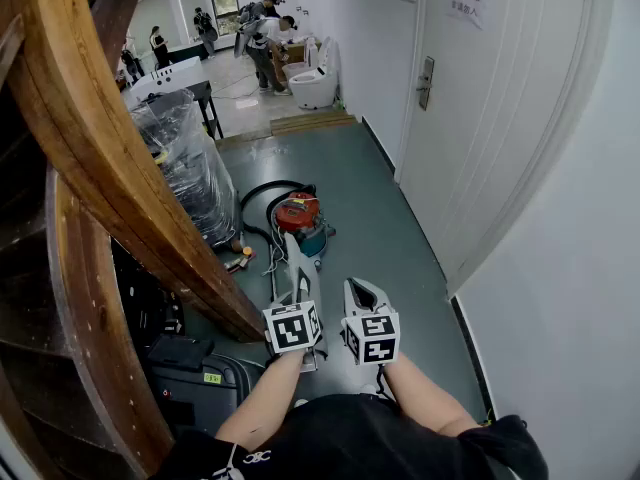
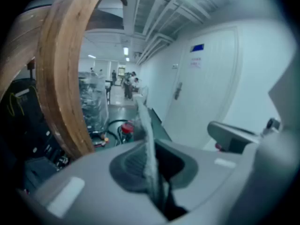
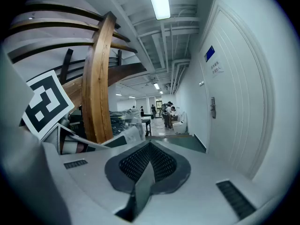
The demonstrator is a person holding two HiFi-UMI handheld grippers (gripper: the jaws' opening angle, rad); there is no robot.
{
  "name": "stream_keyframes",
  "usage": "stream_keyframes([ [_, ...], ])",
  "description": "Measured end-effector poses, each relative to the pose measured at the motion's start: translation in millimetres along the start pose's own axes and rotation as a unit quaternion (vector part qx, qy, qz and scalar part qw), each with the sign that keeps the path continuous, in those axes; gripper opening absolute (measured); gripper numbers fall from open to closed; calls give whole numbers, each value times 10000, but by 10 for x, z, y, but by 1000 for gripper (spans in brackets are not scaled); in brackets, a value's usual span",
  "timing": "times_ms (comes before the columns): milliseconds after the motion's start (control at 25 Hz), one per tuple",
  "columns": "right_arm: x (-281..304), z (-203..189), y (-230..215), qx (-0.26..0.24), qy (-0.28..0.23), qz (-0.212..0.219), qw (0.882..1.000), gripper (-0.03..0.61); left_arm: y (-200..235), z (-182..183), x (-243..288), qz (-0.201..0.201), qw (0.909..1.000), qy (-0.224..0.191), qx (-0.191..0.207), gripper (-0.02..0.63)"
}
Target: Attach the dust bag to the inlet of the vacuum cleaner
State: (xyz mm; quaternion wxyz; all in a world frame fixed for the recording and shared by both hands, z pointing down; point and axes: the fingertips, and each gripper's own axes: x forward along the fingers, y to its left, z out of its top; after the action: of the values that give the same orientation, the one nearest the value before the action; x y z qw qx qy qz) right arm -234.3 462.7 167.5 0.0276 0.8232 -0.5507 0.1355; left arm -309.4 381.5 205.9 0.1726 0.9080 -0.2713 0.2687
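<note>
Left fingers (image 2: 126, 168): we see them pressed together on the lower edge of the dust bag (image 2: 145, 125), so the left gripper (image 2: 151, 170) has a firm pinch on it.
Right fingers (image 3: 164, 165): closed flat against each other with nothing between them; the right gripper (image 3: 146, 165) is empty.
Dust bag: a thin, pale grey sheet that we see edge-on, standing up out of the left fingers and leaning slightly away from us.
Grippers: held side by side low in front of the person's body, their marker cubes (image 1: 293, 326) near each other. The left gripper tips downward more than the right.
Vacuum cleaner (image 1: 300, 218): a round body with a red top and a teal base. It sits on the floor (image 1: 385, 228) ahead of both grippers and apart from the bag. We cannot make out its inlet.
Hose (image 1: 262, 193): black, and it curls round the far side of the vacuum cleaner.
Wooden beam (image 1: 100, 148): broad and curved, and it rises along our left.
Plastic-wrapped stack (image 1: 185, 163): it stands on the floor left of the vacuum cleaner, beyond the beam.
Door (image 1: 480, 98): white and shut, in the wall on our right.
Far end: several people stand around a white toilet (image 1: 315, 83).
</note>
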Motion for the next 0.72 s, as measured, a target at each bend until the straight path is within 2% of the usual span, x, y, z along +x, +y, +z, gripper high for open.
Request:
stream_keyframes([
  [280,65,-64,18,-38,39,58,10000,-2,-84,-78,53,-86,9998,70,146,25],
  [720,129,-116,-19,-18,77,171,9998,-2,-67,-92,166,40,9999,126,90,26],
])
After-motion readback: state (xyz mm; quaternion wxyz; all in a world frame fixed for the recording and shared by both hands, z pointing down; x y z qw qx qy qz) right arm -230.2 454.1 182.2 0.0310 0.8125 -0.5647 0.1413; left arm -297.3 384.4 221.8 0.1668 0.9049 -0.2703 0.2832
